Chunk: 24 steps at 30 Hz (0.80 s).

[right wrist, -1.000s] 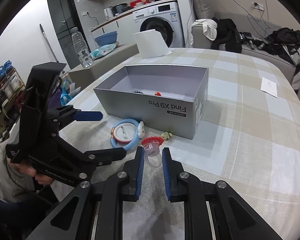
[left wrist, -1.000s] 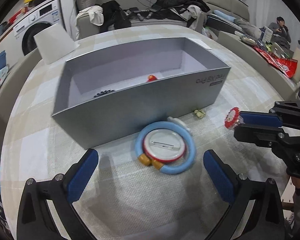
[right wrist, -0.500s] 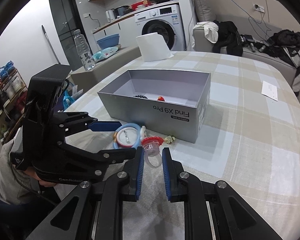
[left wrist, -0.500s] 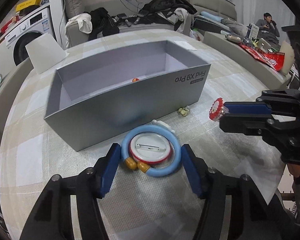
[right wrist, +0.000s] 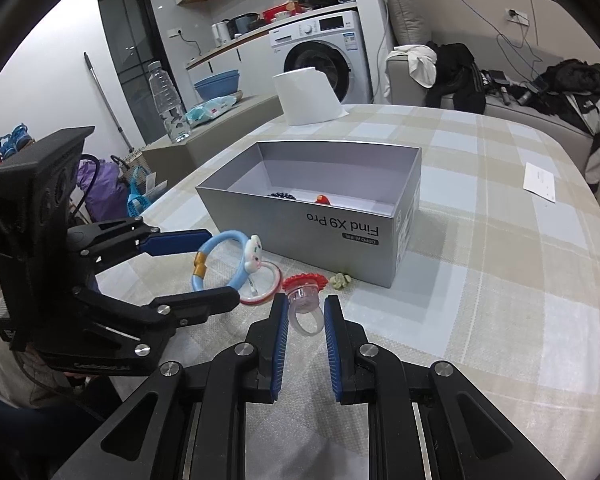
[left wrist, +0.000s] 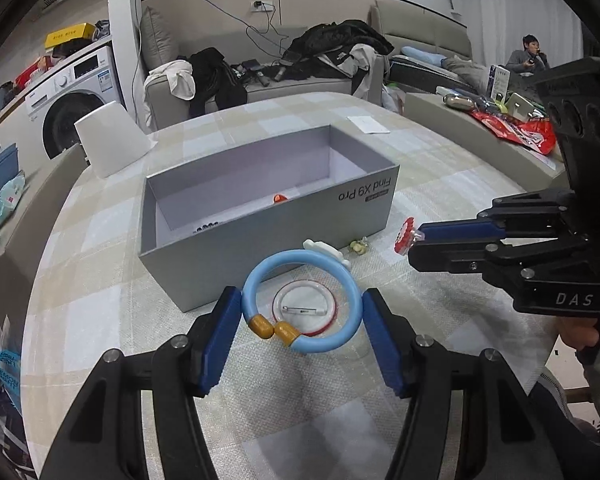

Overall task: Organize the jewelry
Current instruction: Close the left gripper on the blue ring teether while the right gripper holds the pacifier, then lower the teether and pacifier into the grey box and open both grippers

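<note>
Since a second ago, the left hand-held gripper (left wrist: pixel 302 330) is closing from wide apart onto the blue bracelet (left wrist: pixel 300 300) and tilting it up off the counter (left wrist: pixel 480 184), leaving the round badge (left wrist: pixel 305 311) lying flat beneath. Its pads are now pressing the bracelet's sides at 9 and 3 o'clock, and the gold clasp is sitting near 7 o'clock, toward the camera. The right hand-held gripper (right wrist: pixel 305 322) is clamping a clear ring with a red frill (right wrist: pixel 305 298) and holding it above the counter, right of the bracelet.

From the left hand-held gripper, the grey box (left wrist: pixel 268 216) is lying straight ahead at 12 o'clock, near, its long side running across the view from 9 to 3 o'clock and its open top facing up. An orange piece (left wrist: pixel 280 198) and dark beads (left wrist: pixel 206 227) are already lying inside. The left one looks nearer the box wall, so a lift and short forward reach should probably drop the bracelet in. A small green trinket (left wrist: pixel 358 245) is waiting just beside the box, at 1 o'clock.
</note>
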Each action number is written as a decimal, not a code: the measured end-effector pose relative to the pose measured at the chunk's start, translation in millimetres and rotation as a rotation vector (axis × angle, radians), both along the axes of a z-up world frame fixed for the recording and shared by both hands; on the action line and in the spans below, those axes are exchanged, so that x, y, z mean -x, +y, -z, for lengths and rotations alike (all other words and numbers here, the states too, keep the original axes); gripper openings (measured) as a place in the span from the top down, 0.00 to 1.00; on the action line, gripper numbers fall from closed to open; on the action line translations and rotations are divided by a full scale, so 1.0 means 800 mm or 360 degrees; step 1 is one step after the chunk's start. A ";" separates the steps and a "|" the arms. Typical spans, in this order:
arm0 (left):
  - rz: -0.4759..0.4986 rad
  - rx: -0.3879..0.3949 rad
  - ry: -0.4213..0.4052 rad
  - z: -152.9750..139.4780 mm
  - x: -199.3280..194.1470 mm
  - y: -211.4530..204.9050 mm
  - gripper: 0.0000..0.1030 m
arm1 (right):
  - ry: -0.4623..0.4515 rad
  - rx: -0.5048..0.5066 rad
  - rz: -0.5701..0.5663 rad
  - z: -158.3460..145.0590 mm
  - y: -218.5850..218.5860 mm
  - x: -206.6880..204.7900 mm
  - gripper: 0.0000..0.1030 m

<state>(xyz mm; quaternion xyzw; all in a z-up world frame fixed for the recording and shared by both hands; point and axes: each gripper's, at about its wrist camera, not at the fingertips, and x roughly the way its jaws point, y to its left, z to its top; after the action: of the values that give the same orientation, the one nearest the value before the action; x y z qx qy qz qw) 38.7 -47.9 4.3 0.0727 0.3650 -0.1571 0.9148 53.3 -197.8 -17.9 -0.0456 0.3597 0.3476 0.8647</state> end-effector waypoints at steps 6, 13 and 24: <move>-0.0038 0.0075 -0.0077 -0.014 0.002 0.007 0.45 | -0.0027 -0.0048 0.0012 -0.007 -0.005 0.001 0.84; -0.0126 0.0152 -0.0129 -0.030 -0.004 0.018 0.45 | -0.0069 -0.0141 0.0042 -0.028 -0.008 -0.003 0.84; -0.0267 0.0224 -0.0176 -0.046 -0.051 0.035 0.44 | -0.0108 -0.0258 0.0069 -0.065 0.007 -0.046 0.84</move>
<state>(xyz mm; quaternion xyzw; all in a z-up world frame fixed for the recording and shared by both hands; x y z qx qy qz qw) 79.3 -19.9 41.3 -0.0139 0.3069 -0.1009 0.9463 90.4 -192.2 34.3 0.0206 0.3017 0.3550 0.8846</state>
